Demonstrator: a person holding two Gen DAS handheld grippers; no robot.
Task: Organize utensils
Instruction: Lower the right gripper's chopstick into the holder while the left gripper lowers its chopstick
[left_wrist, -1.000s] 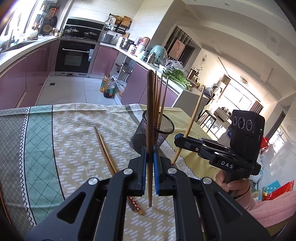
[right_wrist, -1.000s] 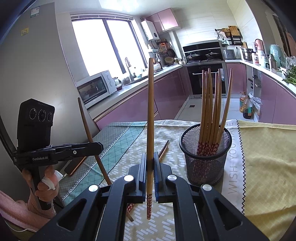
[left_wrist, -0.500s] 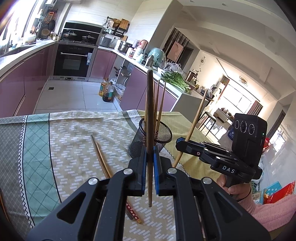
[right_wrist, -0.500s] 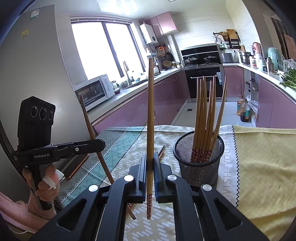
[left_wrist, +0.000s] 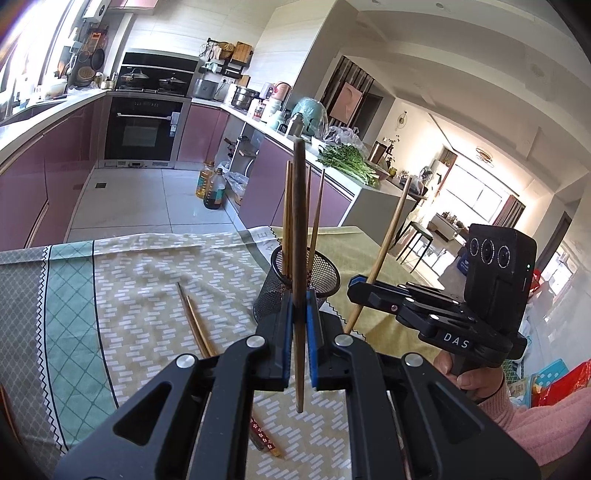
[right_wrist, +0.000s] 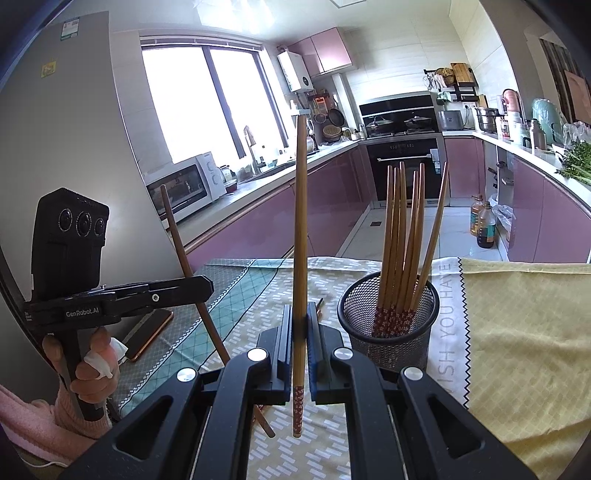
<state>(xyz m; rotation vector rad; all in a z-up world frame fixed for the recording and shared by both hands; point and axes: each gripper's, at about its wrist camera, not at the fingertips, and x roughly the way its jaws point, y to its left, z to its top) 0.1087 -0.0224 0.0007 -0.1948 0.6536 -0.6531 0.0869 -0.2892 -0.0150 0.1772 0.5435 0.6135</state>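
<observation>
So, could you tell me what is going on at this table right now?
A person is sorting chopsticks into a black mesh holder on a patterned tablecloth. Each hand holds a gripper: the left gripper is shut on a dark chopstick, and the right gripper is shut on a lighter chopstick with a red patterned end, both held roughly upright near the holder. Several chopsticks already stand in the holder, and two loose chopsticks lie on the cloth.

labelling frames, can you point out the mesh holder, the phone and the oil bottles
mesh holder (right_wrist: 386, 334), right wrist view, front wall
phone (right_wrist: 147, 334), right wrist view, screen face
oil bottles (left_wrist: 213, 192), left wrist view, darker bottle's body
</observation>
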